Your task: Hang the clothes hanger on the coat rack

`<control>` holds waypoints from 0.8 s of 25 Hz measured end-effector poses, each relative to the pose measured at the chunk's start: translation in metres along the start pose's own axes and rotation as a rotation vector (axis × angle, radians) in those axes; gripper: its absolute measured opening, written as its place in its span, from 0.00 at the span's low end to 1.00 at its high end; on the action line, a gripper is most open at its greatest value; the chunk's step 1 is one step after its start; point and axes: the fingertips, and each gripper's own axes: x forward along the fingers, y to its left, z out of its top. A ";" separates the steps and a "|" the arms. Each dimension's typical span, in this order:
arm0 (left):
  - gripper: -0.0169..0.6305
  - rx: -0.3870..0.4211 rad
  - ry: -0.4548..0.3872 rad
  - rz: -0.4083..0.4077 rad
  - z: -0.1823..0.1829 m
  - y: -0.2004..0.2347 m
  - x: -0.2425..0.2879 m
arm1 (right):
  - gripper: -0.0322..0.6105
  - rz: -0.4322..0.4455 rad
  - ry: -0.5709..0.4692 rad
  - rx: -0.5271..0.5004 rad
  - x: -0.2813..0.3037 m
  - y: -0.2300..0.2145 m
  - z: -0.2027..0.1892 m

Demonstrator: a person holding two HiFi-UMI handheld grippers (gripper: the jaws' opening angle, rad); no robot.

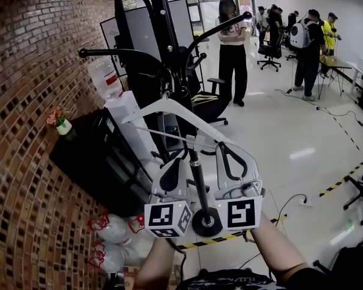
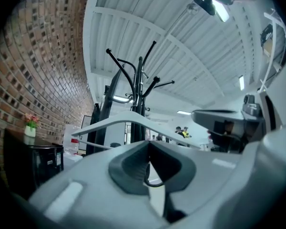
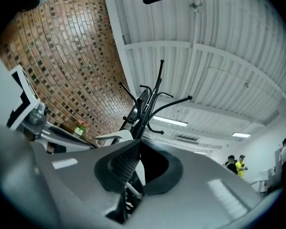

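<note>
Projecting forward from left gripper [image 2: 148, 146], white clothes hanger [image 2: 115, 122].

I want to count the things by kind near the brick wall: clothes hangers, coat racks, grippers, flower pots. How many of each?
Clothes hanger: 1
Coat rack: 1
Grippers: 2, left gripper and right gripper
Flower pot: 1
Total: 5

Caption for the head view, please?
Left tool grips a white hanger before the black coat rack, right tool shut alongside, brick wall at left.
</note>
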 end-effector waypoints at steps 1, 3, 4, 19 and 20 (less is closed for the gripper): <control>0.03 -0.004 0.006 0.006 -0.003 -0.003 -0.001 | 0.06 0.025 0.018 0.042 -0.003 0.004 -0.005; 0.03 -0.009 0.018 0.015 -0.010 -0.007 -0.004 | 0.06 0.073 0.063 0.109 -0.006 0.014 -0.017; 0.03 -0.013 0.025 0.020 -0.013 -0.008 -0.005 | 0.06 0.093 0.087 0.128 -0.007 0.018 -0.023; 0.03 -0.017 0.090 0.056 -0.037 -0.014 -0.012 | 0.06 0.242 0.285 0.280 -0.004 0.050 -0.081; 0.03 -0.016 0.091 0.057 -0.036 -0.014 -0.013 | 0.06 0.249 0.288 0.283 -0.005 0.052 -0.081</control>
